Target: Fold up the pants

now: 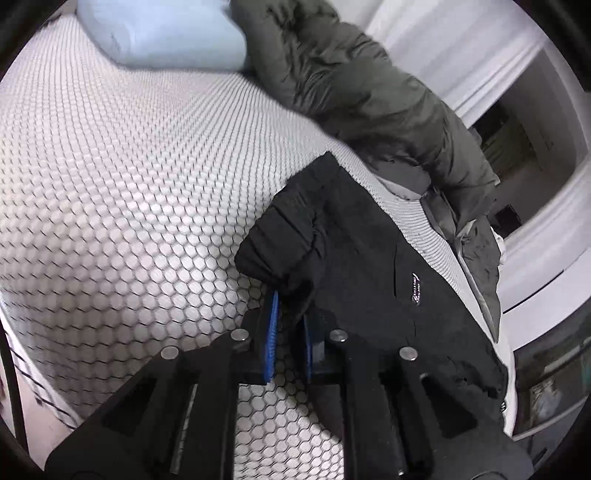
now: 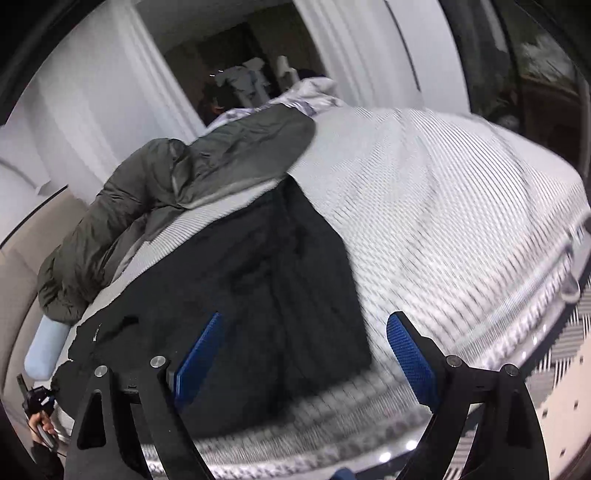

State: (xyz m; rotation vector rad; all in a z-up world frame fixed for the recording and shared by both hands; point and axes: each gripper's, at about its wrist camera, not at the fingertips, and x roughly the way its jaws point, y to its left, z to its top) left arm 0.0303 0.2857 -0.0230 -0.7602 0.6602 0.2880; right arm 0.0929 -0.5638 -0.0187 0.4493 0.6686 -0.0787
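Pants, black, lie spread on the bed, whose cover has a white honeycomb pattern; in the right wrist view they reach from about 8 o'clock toward the middle. In the left wrist view one bunched end of the pants is raised, and the left hand-held gripper has its blue pads pressed together on this dark fabric. The right hand-held gripper stands spread wide above the near edge of the pants, with nothing pinched; this view is blurred. A dark green jacket lies just beyond the pants, at 10 o'clock. A pale blue pillow rests at 11 o'clock in the left view.
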